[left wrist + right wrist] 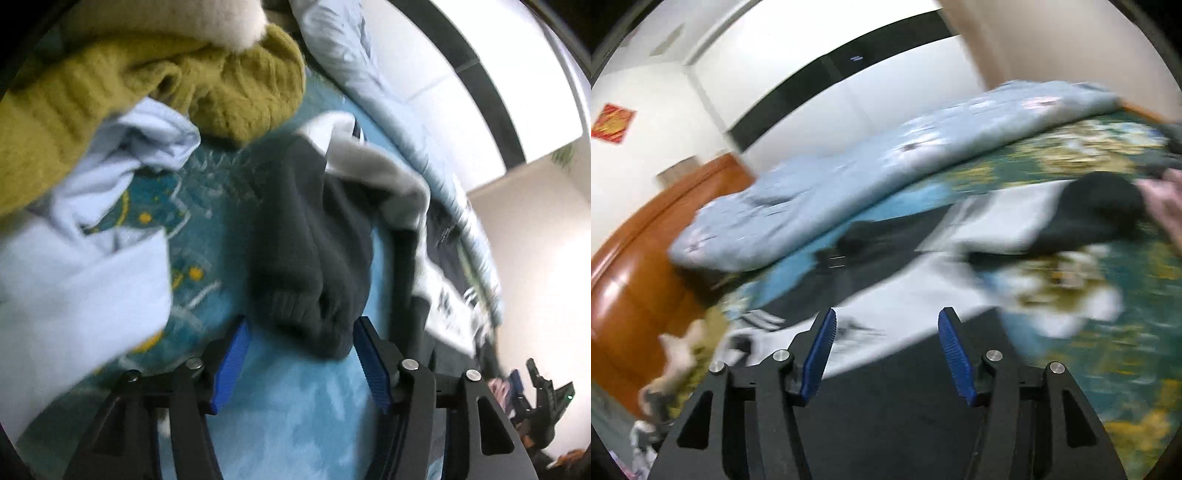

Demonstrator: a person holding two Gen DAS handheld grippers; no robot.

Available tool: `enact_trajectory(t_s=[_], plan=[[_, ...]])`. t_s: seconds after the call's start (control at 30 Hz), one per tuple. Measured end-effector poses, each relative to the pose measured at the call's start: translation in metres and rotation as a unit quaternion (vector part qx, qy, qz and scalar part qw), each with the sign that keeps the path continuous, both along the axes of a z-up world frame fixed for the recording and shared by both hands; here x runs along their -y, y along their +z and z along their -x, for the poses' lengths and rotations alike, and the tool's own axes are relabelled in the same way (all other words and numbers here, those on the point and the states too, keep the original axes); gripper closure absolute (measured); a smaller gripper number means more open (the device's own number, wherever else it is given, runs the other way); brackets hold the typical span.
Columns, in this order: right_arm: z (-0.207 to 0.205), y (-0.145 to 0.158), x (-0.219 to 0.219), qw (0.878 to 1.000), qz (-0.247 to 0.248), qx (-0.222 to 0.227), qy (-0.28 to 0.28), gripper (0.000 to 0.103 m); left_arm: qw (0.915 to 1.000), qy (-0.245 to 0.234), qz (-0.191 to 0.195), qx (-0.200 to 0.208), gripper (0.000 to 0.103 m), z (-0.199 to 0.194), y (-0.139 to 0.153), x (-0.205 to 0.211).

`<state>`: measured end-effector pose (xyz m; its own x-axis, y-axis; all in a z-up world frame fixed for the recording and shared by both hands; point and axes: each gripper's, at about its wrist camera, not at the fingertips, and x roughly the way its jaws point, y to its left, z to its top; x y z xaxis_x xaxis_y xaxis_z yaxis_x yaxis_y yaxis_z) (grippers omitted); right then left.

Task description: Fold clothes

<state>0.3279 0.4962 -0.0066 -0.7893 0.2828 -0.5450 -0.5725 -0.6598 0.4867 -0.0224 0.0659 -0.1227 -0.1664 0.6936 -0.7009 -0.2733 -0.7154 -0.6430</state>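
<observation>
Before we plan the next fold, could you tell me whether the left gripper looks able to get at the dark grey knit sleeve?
Probably yes: the left gripper is open, and the dark grey sleeve cuff lies between its pads with nothing over it.

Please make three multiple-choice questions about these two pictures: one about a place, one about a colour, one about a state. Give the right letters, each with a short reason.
1. Where does the dark grey knit cuff lie relative to the left gripper?
A. between its open fingers
B. far off to one side
C. behind the camera

2. What colour is the chunky knit sweater in the left wrist view?
A. red
B. olive yellow-green
C. black

3. How does the right gripper stand?
A. shut on a sock
B. shut on nothing
C. open, holding nothing

Answers: 1 A, the cuff hangs down into the gap between the blue pads. 2 B, its ribbed knit is olive yellow-green. 3 C, the blue pads stand wide apart over the garment.
</observation>
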Motion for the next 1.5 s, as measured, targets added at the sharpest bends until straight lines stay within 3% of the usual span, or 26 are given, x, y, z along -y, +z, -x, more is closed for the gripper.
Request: enact_trajectory(t_s=[0.17, 0.23, 0.27, 0.43, 0.57, 0.73, 0.83, 0.93, 1.13, 1.23, 1.33, 1.5], plan=[[0.084, 0.004, 0.024, 0.996, 0.034, -0.044, 0.068, 0.044, 0.9999, 0.01, 0.004, -0.012, 0.041, 0.005, -0.002, -0.011], [0.112, 0.001, 0.033, 0.995, 0.034, -0.047, 0.082, 0.044, 0.9997, 0.015, 0.009, -0.019, 0.06, 0.006, -0.002, -0.011], [0.122, -0.002, 0.037, 0.994, 0.041, -0.05, 0.09, 0.044, 0.9995, 0.017, 0.016, -0.021, 0.076, 0.008, -0.003, -0.009], [0.141, -0.034, 0.048, 0.991, 0.06, -0.035, 0.118, 0.044, 0.9988, 0.04, 0.0, -0.028, 0.082, 0.028, 0.014, 0.023], [0.125, -0.056, 0.035, 0.992, 0.08, -0.027, 0.095, 0.044, 0.9956, 0.059, 0.009, -0.073, 0.082, 0.063, 0.068, 0.037], [0.092, -0.068, 0.005, 0.992, 0.11, -0.043, 0.042, 0.044, 0.9822, 0.07, 0.081, -0.154, 0.082, 0.119, 0.157, 0.035], [0.078, -0.07, -0.007, 0.991, 0.122, -0.055, 0.018, 0.044, 0.9741, 0.072, 0.137, -0.165, 0.082, 0.146, 0.187, 0.026], [0.073, -0.072, -0.015, 0.989, 0.135, -0.061, 0.009, 0.044, 0.9781, 0.068, 0.143, -0.135, 0.082, 0.165, 0.21, 0.008], [0.069, -0.071, -0.021, 0.984, 0.159, -0.078, 0.009, 0.044, 0.9772, -0.001, 0.16, -0.14, 0.082, 0.153, 0.259, -0.082], [0.064, -0.07, -0.024, 0.982, 0.167, -0.089, 0.004, 0.044, 0.9717, -0.059, 0.157, -0.167, 0.082, 0.126, 0.274, -0.156], [0.058, -0.07, -0.029, 0.979, 0.179, -0.1, 0.0, 0.044, 0.9657, -0.123, 0.14, -0.181, 0.082, 0.088, 0.274, -0.23], [0.04, -0.061, -0.037, 0.971, 0.191, -0.14, -0.015, 0.044, 0.9531, -0.214, 0.115, -0.181, 0.082, 0.028, 0.249, -0.346]])
